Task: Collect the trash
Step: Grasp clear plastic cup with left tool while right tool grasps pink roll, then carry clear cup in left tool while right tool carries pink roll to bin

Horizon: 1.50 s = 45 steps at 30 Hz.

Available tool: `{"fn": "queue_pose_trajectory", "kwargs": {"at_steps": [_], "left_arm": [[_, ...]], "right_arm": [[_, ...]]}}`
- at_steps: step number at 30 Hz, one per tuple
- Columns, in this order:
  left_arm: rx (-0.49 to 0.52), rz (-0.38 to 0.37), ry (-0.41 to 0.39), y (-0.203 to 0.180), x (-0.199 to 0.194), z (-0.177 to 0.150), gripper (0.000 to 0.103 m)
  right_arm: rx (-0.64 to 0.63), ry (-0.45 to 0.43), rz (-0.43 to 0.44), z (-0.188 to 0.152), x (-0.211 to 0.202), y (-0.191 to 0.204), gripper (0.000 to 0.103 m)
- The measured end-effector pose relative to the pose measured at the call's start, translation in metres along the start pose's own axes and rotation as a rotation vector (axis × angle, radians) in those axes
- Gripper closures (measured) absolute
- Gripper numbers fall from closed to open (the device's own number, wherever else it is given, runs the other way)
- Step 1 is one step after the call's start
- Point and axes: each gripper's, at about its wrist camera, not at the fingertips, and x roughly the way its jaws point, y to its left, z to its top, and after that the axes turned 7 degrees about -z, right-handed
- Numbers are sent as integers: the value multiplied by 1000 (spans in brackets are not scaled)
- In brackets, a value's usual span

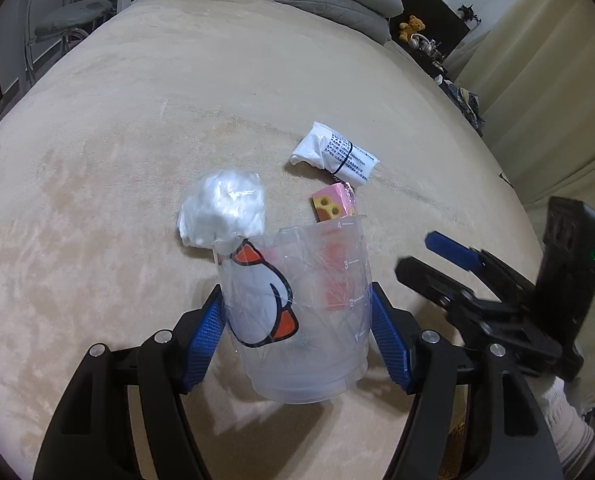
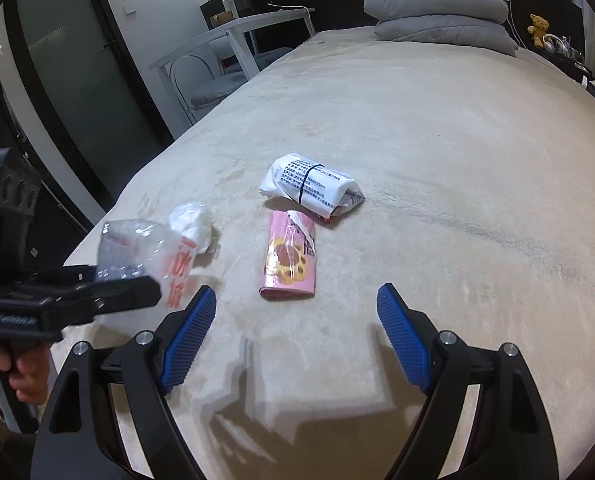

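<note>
We hold the cup (image 1: pixel 297 312) in the left claw (image 1: pixel 297 322)
Right claw (image 2: pixel 296 334) gapes empty; pink packet (image 2: pixel 291 258) at its 12 o'clock on the bed (image 2: pixel 437 140).

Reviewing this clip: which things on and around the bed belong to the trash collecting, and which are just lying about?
Part of the job:
- clear plastic cup, gripped by the left tool
- crumpled white plastic wad
- pink snack wrapper
- white banded packet
- right tool, open, empty

Just lying about:
- grey pillows
- teddy bear
- chair
</note>
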Motion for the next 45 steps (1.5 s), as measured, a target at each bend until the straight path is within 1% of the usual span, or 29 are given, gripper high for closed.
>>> {"fn": "queue_pose_trajectory", "kwargs": {"at_steps": [2, 5, 8, 11, 13, 14, 15, 19, 22, 28, 34, 45], "left_arm": [[6, -5, -3, 0, -7, -6, 35], [14, -3, -11, 1, -15, -15, 35], [14, -8, -21, 4, -24, -24, 35], [11, -13, -23, 8, -30, -32, 35], [3, -20, -25, 7, -31, -31, 35], [6, -26, -28, 5, -32, -31, 35], [16, -26, -30, 3, -33, -31, 35], [35, -32, -33, -3, -37, -34, 35], [38, -29, -32, -6, -38, -35, 35], [57, -23, -37, -18, -46, -43, 35], [100, -22, -49, -43, -56, -51, 35], [181, -4, -95, -91, -93, -74, 35]], "right_arm": [[-3, 18, 2, 5, 14, 2, 23], [-3, 42, -18, 11, 32, 4, 32], [-13, 66, -23, 17, 46, 9, 38], [-57, 71, -45, 20, 55, 18, 39], [-75, 68, -77, 22, 60, 22, 46], [-72, 61, -97, 23, 61, 23, 54], [-68, 59, -103, 24, 62, 23, 59], [-86, 50, -107, 21, 57, 25, 60], [-81, 41, -101, 16, 44, 24, 60], [-74, 4, -88, 3, 2, 22, 60], [-68, -32, -87, -10, -42, 17, 60], [-38, -97, -87, -39, -126, 19, 60]]}}
